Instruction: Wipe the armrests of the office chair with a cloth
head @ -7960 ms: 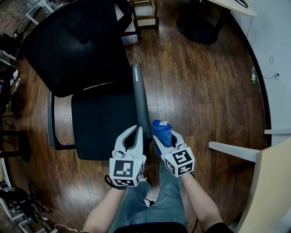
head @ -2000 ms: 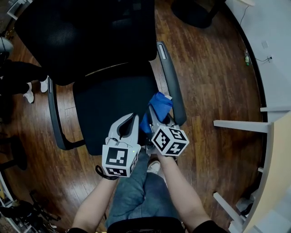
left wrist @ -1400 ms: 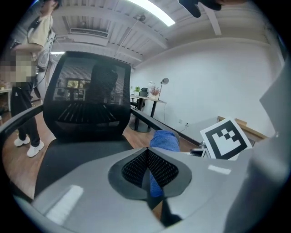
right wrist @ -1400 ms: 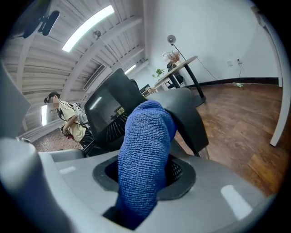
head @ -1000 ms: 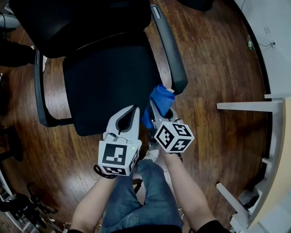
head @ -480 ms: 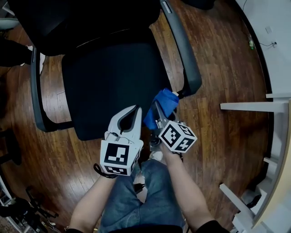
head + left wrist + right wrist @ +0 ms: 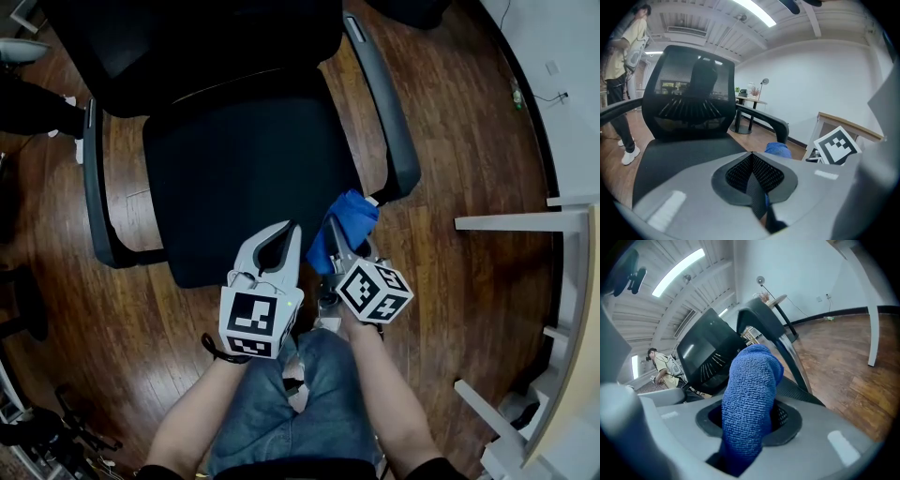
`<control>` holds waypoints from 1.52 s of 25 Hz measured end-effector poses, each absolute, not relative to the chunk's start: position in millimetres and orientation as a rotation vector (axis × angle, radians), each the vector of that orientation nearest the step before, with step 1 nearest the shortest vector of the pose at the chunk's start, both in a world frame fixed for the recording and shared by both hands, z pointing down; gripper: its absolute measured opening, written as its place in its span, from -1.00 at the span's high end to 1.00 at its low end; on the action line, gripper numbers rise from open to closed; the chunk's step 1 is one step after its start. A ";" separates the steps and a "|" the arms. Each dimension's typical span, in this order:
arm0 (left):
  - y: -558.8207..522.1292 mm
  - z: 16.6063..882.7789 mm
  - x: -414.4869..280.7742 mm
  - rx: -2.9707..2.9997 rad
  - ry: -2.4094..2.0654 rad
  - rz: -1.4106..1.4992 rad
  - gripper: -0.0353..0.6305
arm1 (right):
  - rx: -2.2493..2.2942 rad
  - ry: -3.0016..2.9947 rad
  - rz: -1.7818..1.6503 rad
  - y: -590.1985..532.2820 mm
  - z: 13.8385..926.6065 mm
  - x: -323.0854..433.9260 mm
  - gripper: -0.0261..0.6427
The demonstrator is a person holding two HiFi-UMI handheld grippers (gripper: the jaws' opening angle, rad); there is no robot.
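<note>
Head view: right claw (image 7: 332, 231) clamps cloth (image 7: 348, 212) near armrest (image 7: 389, 112); left claw (image 7: 290, 230) closed over seat (image 7: 234, 178).

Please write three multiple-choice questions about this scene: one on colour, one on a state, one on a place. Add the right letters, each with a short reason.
1. The cloth is: A blue; B red; C white.
2. The left claw is: A wide open; B shut on the cloth; C shut, nothing in it.
3. The cloth is: A in the left claw; B in the right claw, beside an armrest's near end; C draped over that armrest's middle.
Answers: 1 A, blue fabric fills the right gripper view. 2 C, its jaws meet with nothing between them. 3 B, the head view shows it there.
</note>
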State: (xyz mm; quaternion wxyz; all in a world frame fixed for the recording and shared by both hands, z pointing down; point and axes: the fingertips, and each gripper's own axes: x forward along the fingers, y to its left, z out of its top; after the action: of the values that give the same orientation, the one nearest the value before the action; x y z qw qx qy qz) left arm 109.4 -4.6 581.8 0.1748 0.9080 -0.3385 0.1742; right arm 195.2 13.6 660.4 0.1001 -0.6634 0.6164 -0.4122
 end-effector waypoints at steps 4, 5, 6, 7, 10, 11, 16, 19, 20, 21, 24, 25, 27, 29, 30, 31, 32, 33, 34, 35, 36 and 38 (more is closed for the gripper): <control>4.9 538.2 100.3 2.562 -0.960 0.463 0.88 | -1.993 1.906 -1.120 26.7 595.3 184.2 0.50; 8.3 525.6 97.3 2.563 -0.954 0.457 0.88 | -2.000 1.929 -1.095 29.7 576.1 179.8 0.50; 10.1 511.6 94.1 2.570 -0.950 0.446 0.88 | -2.007 1.954 -1.068 31.5 556.4 174.8 0.50; 10.2 496.9 90.7 2.577 -0.951 0.433 0.88 | -2.013 1.982 -1.036 31.8 536.1 169.8 0.50; 4.7 452.2 80.6 2.583 -0.974 0.385 0.88 | -2.024 2.067 -0.917 26.1 474.7 158.7 0.50; 3.5 438.1 77.2 2.586 -0.983 0.365 0.88 | -2.024 2.090 -0.878 24.3 455.2 155.3 0.50; 5.7 373.6 54.0 2.600 -1.050 0.264 0.88 | -2.016 2.194 -0.694 24.9 370.0 131.0 0.50; 15.7 337.7 42.0 2.604 -1.095 0.212 0.88 | -2.006 2.257 -0.593 31.3 332.2 117.2 0.50; 20.9 326.8 38.1 2.603 -1.116 0.194 0.88 | -1.994 2.278 -0.563 34.9 321.7 112.6 0.50; 27.1 317.9 34.3 2.601 -1.136 0.176 0.88 | -1.978 2.297 -0.536 39.1 312.0 107.8 0.50; 48.4 297.7 25.8 2.591 -1.186 0.138 0.88 | -1.919 2.350 -0.469 55.8 285.9 96.0 0.51; 56.5 291.5 24.2 2.589 -1.201 0.129 0.88 | -1.901 2.369 -0.449 63.1 278.2 93.1 0.51; 74.3 279.2 21.7 2.593 -1.233 0.112 0.88 | -1.872 2.406 -0.413 80.5 264.9 88.5 0.52; 93.6 269.4 19.4 2.601 -1.263 0.099 0.88 | -1.849 2.439 -0.390 100.3 256.5 85.4 0.53; 102.5 265.5 18.1 2.603 -1.277 0.094 0.88 | -1.836 2.456 -0.379 109.7 253.2 84.0 0.53; 110.3 261.8 16.5 2.604 -1.291 0.089 0.88 | -1.823 2.472 -0.366 118.1 249.6 82.5 0.52; 117.3 258.2 14.9 2.605 -1.304 0.085 0.88 | -1.811 2.489 -0.350 125.9 245.6 81.0 0.53; 124.0 254.6 13.1 2.606 -1.315 0.083 0.88 | -1.800 2.503 -0.333 133.3 241.5 79.5 0.52; 130.3 251.1 11.5 2.607 -1.327 0.080 0.88 | -1.790 2.516 -0.316 140.2 237.6 78.1 0.52; 136.3 247.6 10.1 2.608 -1.339 0.076 0.88 | -1.779 2.529 -0.298 146.6 234.0 76.7 0.52; 142.3 244.2 8.9 2.609 -1.352 0.069 0.88 | -1.769 2.541 -0.278 152.7 230.7 75.2 0.52; 154.1 239.2 7.1 2.610 -1.373 0.056 0.88 | -1.750 2.561 -0.242 163.6 225.2 72.5 0.52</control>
State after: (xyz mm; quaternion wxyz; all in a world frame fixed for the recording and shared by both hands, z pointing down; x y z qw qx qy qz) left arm 7.1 154.1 239.2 0.0956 0.8808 -0.4634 0.0188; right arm 72.5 163.6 225.2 0.0153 -0.5624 0.8231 -0.0777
